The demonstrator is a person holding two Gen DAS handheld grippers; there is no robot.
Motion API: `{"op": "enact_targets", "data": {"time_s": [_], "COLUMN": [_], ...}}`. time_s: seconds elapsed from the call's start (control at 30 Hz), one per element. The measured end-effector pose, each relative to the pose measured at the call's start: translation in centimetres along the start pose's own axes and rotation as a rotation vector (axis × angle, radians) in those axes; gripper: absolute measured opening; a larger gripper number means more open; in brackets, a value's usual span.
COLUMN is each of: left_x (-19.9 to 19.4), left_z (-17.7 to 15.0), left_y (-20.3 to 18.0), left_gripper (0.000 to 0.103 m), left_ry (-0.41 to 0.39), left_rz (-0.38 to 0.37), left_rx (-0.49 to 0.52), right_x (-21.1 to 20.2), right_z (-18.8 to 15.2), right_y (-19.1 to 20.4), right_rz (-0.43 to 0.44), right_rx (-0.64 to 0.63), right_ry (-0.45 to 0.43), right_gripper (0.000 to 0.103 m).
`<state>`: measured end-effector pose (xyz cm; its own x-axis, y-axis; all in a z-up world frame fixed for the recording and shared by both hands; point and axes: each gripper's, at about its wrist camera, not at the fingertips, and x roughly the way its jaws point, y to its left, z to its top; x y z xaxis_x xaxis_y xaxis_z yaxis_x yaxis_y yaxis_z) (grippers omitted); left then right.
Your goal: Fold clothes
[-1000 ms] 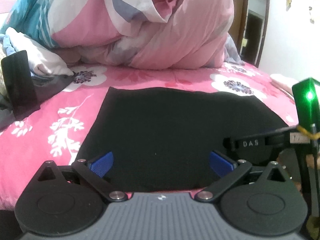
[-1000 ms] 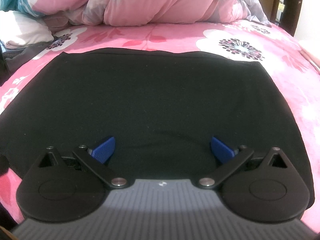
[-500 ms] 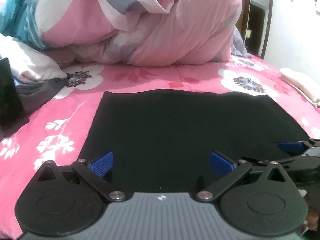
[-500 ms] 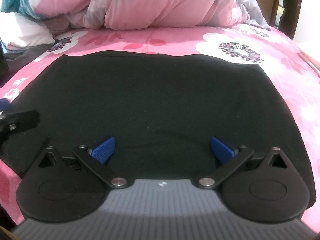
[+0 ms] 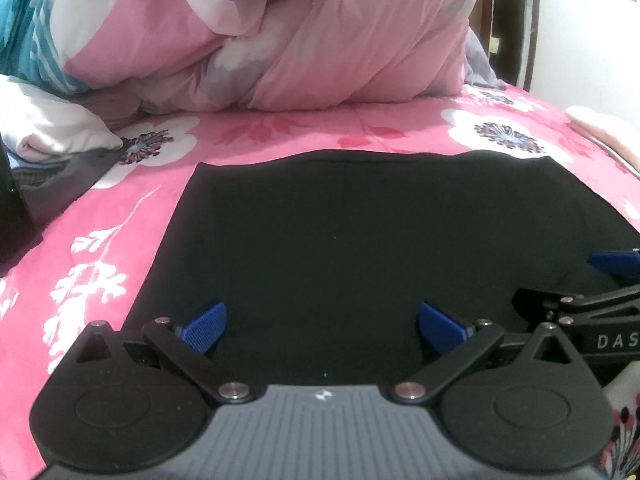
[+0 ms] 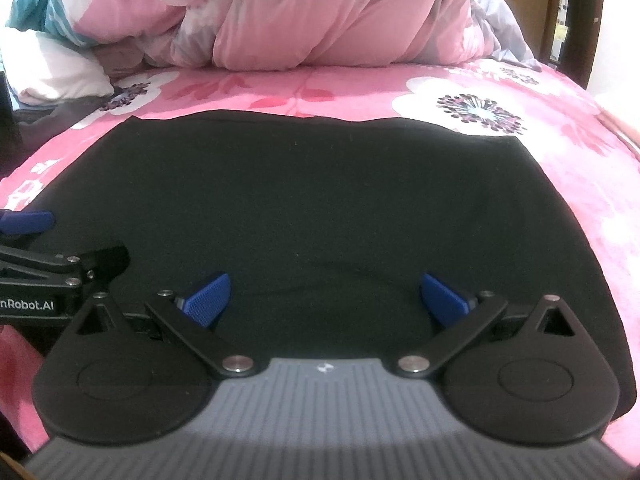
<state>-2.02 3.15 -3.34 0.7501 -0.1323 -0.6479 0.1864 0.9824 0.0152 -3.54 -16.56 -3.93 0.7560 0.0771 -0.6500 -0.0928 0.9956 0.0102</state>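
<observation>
Both tongs, left [image 5: 322, 326] and right [image 6: 324, 298], drew together over one black garment [image 6: 320, 208].

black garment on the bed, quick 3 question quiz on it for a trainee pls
1. True or false: the left gripper is shut on the black garment.
2. What lies under the garment? A) wooden table B) pink floral bedspread C) tiled floor
3. Fill in: behind the garment's far edge is a heaped pink ____.

Key: 1 false, both the left gripper and the right gripper have jaws wide apart with nothing between them. 2 B. 3 duvet.
</observation>
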Motion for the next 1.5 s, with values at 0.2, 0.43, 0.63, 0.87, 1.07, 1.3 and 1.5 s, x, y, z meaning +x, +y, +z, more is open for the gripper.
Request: {"op": "enact_targets", "data": {"time_s": [0.2,0.43,0.63,0.87,1.07,1.3,1.5], "left_x": [0.1,0.0,0.3,0.5,0.4,0.0,-1.1], "left_z": [0.1,0.0,-0.1,0.0,-0.1,-0.3,-0.3], "left_y": [0.1,0.3,0.4,0.5,0.4,0.3,0.7], "left_gripper": [0.103,0.103,0.103,0.103,0.103,0.103,0.103], "left_ry": [0.002,0.000,-0.007,-0.007,-0.013,-0.024,-0.045], "left_rz": [-0.005,-0.012,-0.018,-0.024,-0.022,-0.023,-0.011], "left_rx": [-0.007,-0.017,-0.019,-0.019,-0.013,-0.018,-0.010], "right_x": [0.0,-0.2,-0.2,-0.1,-0.2,-2.0,-2.6], "right_z": [-0.2,-1.0,-1.3,-1.3,-1.5,-0.3,1.9], "right_y": [0.1,0.2,0.1,0.2,0.2,-0.6,-0.4], "right_rz": [0.005,-0.002,-0.002,-0.004,-0.002,0.035,0.006], "right_rx": [-0.014,-0.015,-0.014,-0.012,-0.016,0.008,-0.036], "right_ry": [-0.017,-0.067,-0.083,-0.090,-0.098,-0.103,-0.166], "right_gripper": [0.102,0.102,0.102,0.102,0.102,0.102,0.102]}}
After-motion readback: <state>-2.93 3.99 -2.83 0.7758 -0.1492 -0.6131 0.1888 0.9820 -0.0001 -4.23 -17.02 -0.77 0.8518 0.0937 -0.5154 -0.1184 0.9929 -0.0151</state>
